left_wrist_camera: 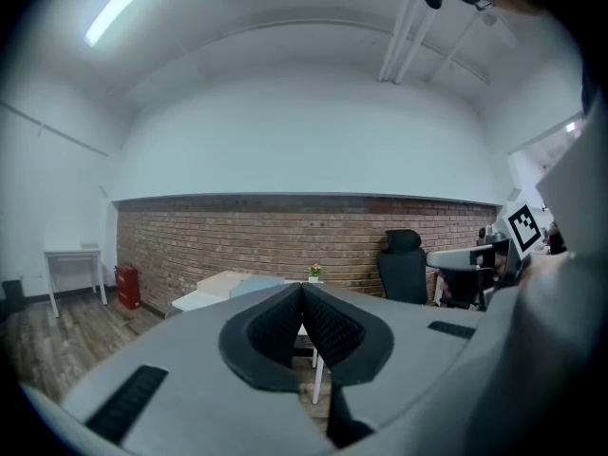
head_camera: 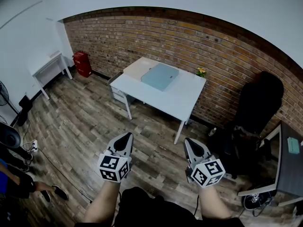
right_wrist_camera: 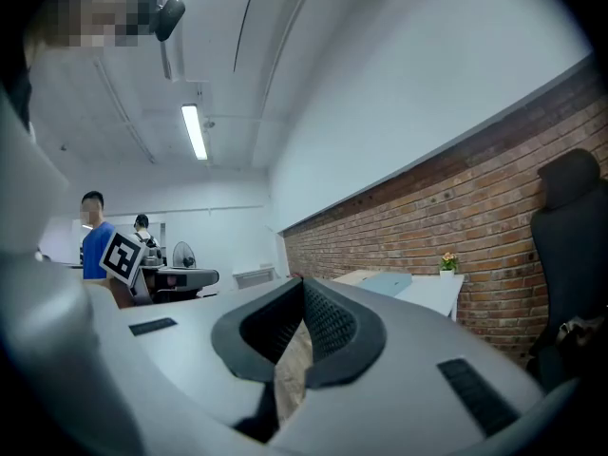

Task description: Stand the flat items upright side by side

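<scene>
Facing the white tabletop (head_camera: 177, 103) from well short of it, both claws hang over the wood floor (head_camera: 85, 122) and touch nothing.

Left claw (head_camera: 126, 137): jaws pressed together, nothing between them, as its own view confirms (left_wrist_camera: 302, 287). Right claw (head_camera: 189, 143): jaws likewise closed and empty (right_wrist_camera: 302, 282).

Task items: two flat items lie on the tabletop, neither upright. The light blue folder (head_camera: 160, 76) lies flat near the tabletop's far edge by the brick wall (head_camera: 142, 37). The beige board (head_camera: 137, 68) lies flat at the tabletop's far left corner, and the folder partly overlaps it. Both also show in the left claw's view, folder (left_wrist_camera: 255, 283) and board (left_wrist_camera: 222, 281), and the folder in the right claw's view (right_wrist_camera: 385, 281).

Other findings: a small flower pot (head_camera: 201, 72) stands at the tabletop's far right corner, against the wall. A drawer unit (head_camera: 116, 92) sits under the tabletop's left end. A black office chair (head_camera: 259, 105) stands to the right of the tabletop, apart from it. A red box (head_camera: 82, 64) and a small white side table (head_camera: 49, 68) stand well to the tabletop's left. A person in a blue shirt (right_wrist_camera: 93, 243) stands far from the tabletop in the right claw's view.
</scene>
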Demonstrator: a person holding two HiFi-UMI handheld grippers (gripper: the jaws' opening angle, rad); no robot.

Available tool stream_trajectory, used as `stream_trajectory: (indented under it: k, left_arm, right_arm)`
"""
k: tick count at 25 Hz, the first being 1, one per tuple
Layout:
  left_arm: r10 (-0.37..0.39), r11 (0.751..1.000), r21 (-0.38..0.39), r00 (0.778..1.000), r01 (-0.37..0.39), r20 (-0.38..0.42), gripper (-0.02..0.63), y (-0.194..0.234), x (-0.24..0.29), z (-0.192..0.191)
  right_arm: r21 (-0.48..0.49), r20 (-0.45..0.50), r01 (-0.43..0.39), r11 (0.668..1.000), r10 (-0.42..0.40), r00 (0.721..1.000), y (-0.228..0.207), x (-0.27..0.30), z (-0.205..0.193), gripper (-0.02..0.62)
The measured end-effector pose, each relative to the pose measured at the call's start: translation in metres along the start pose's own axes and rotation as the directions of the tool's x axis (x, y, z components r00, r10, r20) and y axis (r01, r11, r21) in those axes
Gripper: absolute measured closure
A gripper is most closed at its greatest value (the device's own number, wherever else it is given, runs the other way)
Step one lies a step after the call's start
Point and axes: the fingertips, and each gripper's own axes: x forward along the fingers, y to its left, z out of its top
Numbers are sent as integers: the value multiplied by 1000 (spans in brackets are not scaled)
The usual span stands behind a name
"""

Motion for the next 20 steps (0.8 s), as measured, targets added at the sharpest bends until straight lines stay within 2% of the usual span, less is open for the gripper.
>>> stream_trajectory:
  k: [5,10,15,20]
  left_arm:
    - [3,1000,-26,1000,-4,-25,591,4,17,-13]
    - [-8,999,-48,1000,7,-24,591,23,56,-18]
    - [-31,997,-77,999,28,-28,591,59,110,-20]
    - [-68,995,-69,996,65,-49,591,102,170,-15]
  right_arm:
    - [56,-24,19,998,-18,1000,-22,10,-12,580]
    - [82,-49,49,995,-45,998,-48,40,-18,580]
    - [88,-73,66,994,-59,996,-72,97,-19,580]
    - [116,-118,60,991,-47,992,-83,173,-26,580]
